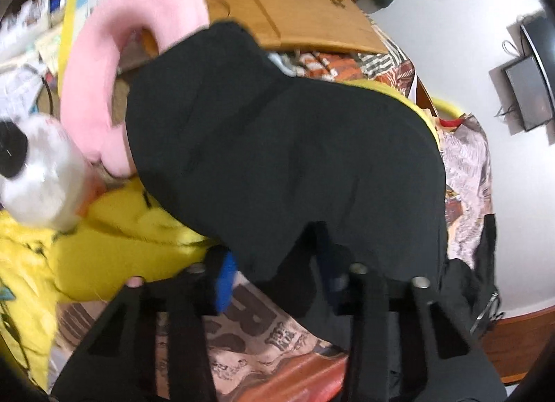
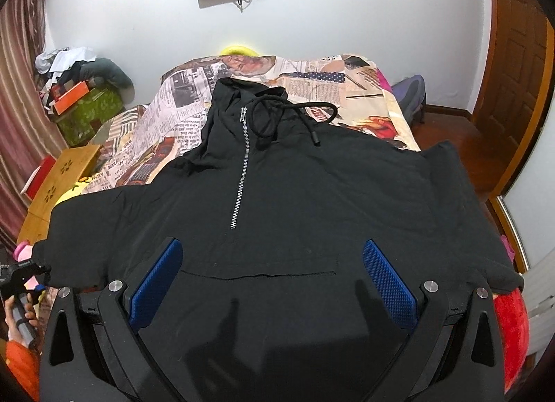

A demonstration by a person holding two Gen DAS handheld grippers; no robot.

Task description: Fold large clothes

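The black hoodie (image 2: 295,193) lies spread face up on the bed (image 2: 347,89), soft, thick and floppy. The left gripper (image 1: 277,277) seems to pinch its sleeve cuff (image 1: 277,159); the right gripper (image 2: 274,277) hovers spread wide above the hem, a good hold.

A black hoodie (image 2: 295,193) with a silver zipper (image 2: 241,166) is lying on a newspaper-print bedsheet (image 2: 180,107). Blue pads (image 2: 388,284) are lining the black right claw (image 2: 272,284). A pink plush (image 1: 114,55) is showing beside yellow fabric (image 1: 114,245).
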